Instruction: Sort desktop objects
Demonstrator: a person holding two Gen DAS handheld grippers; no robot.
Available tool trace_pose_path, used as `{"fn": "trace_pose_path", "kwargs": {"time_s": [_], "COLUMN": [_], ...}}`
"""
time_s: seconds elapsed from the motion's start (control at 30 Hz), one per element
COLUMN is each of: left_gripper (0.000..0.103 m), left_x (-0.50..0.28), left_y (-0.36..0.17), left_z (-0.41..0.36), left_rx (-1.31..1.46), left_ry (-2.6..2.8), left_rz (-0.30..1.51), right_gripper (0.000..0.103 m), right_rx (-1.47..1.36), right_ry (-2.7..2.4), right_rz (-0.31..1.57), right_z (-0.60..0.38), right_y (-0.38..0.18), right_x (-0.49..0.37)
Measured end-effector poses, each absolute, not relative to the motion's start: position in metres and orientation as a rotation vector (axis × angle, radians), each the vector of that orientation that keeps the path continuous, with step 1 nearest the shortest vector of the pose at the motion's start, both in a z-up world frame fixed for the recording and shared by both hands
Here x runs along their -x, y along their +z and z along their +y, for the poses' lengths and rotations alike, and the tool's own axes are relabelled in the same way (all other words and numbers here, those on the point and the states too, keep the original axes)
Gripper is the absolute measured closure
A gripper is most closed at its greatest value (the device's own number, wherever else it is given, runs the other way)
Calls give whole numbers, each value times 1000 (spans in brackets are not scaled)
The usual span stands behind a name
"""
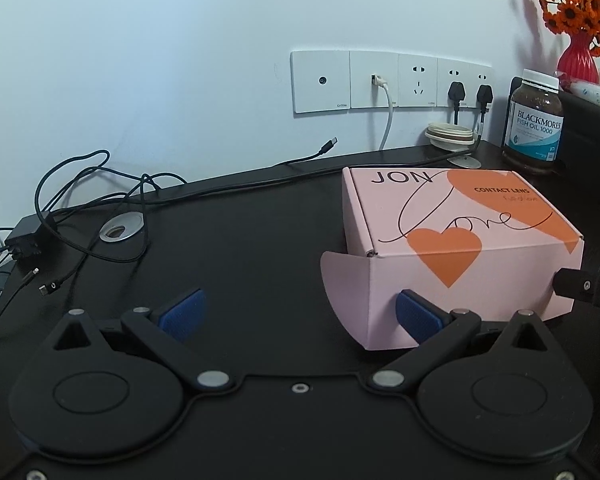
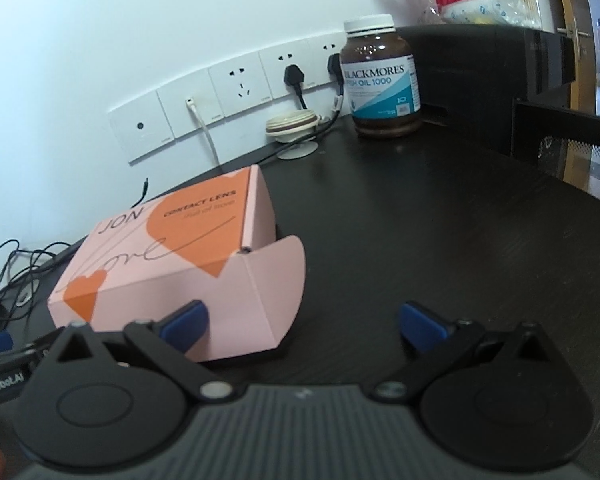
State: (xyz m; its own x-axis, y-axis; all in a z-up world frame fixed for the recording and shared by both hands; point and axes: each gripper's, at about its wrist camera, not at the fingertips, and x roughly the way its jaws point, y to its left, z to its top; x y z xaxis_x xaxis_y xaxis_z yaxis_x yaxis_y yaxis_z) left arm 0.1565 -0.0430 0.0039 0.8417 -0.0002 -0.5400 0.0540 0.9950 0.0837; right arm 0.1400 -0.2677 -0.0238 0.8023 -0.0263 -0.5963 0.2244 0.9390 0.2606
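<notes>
On the dark desk (image 1: pixel 260 240), mid-surface, the pink contact-lens box (image 1: pixel 456 252) sits untouched between the left gripper (image 1: pixel 300 314) and right gripper (image 2: pixel 302 320), both spread wide and empty, sorting seemingly barely begun.

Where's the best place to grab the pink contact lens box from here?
Probably two-handed, one tool on each end wall of the pink contact lens box, coming in low from the near side. It looks too wide for one open tool. Side flaps stick out at both front corners, so press behind them. Left tool and right tool already flank it.
</notes>
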Motion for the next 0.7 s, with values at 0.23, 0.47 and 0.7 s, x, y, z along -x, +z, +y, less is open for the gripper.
{"fn": "trace_pose_path", "kwargs": {"time_s": [0.23, 0.47, 0.7], "left_gripper": [0, 0, 0], "left_x": [-152, -135, -124], "left_y": [6, 12, 13], "left_z": [-44, -41, -40], "left_rx": [-109, -120, -113], "left_ry": [-24, -17, 39], "left_rz": [571, 564, 586], "right_gripper": [1, 1, 1], "right_rx": [-336, -300, -305], "right_ry": [-137, -175, -170], "right_rz": [622, 605, 600], "right_z": [-269, -264, -262], "right_y": [-23, -18, -16], "right_x": [-139, -130, -104]}}
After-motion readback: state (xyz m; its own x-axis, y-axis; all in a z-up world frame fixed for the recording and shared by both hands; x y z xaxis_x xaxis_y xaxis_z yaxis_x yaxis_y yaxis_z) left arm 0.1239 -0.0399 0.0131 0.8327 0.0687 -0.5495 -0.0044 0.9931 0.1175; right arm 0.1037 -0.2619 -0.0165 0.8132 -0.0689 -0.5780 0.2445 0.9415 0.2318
